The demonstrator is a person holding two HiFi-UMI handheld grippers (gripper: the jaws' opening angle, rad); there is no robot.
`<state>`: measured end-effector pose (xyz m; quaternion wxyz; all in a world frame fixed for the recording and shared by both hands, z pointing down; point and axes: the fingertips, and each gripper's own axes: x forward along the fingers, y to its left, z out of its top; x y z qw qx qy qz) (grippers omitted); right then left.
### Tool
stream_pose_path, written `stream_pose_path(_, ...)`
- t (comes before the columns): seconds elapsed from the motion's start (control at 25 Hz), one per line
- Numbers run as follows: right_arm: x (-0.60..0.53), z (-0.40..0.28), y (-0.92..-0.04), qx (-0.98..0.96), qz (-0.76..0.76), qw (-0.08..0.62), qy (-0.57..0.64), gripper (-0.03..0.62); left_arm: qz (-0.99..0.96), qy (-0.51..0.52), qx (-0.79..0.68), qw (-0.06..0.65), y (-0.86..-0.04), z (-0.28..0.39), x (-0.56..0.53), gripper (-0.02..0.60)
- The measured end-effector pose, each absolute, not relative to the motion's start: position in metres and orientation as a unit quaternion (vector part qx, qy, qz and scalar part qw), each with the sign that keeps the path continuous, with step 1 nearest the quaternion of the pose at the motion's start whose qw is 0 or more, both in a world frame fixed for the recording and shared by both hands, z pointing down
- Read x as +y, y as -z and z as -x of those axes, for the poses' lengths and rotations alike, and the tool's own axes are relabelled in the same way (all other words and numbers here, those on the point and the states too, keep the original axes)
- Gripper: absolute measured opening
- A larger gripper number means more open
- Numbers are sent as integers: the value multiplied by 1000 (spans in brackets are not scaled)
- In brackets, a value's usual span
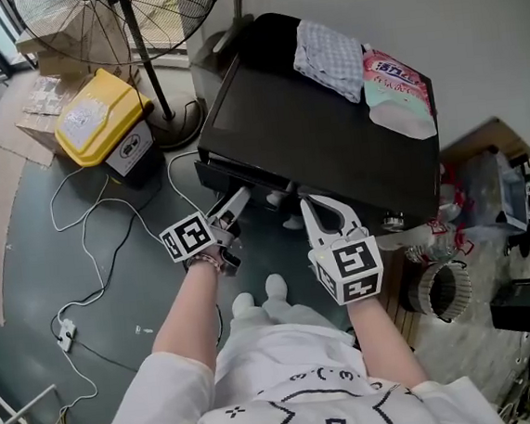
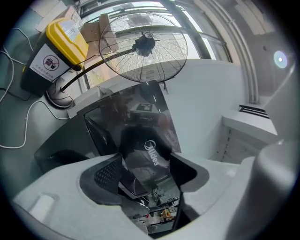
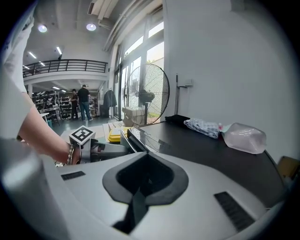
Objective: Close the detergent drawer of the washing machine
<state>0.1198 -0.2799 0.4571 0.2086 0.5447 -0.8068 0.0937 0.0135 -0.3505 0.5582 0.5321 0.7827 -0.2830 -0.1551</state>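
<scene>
Left tool (image 1: 236, 201) spread wide at the drawer (image 1: 213, 176), right tool (image 1: 313, 204) pinched together; it looks stiff, light, glossy, so I'd push its front.

Fan (image 1: 143, 55) cut by top edge, 11 o'clock. Washing machine (image 1: 311, 109) front mostly hidden under its top; detergent drawer (image 1: 215, 176) barely visible. People (image 3: 83, 102) at 9 o'clock too small.

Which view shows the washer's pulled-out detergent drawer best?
Left gripper view: the glossy black detergent drawer sits close, between the jaws of the open left gripper. Head view shows it small, jutting from the black washing machine; right gripper view, only its upper edge.
</scene>
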Motion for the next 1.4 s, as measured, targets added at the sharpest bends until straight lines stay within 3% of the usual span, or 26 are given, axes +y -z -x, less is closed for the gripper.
stream_pose_path(1.4, -308, -139, -463, -802, -550, 212, -96, 2, -805, 111, -280, 511, -563, -27, -390, 348)
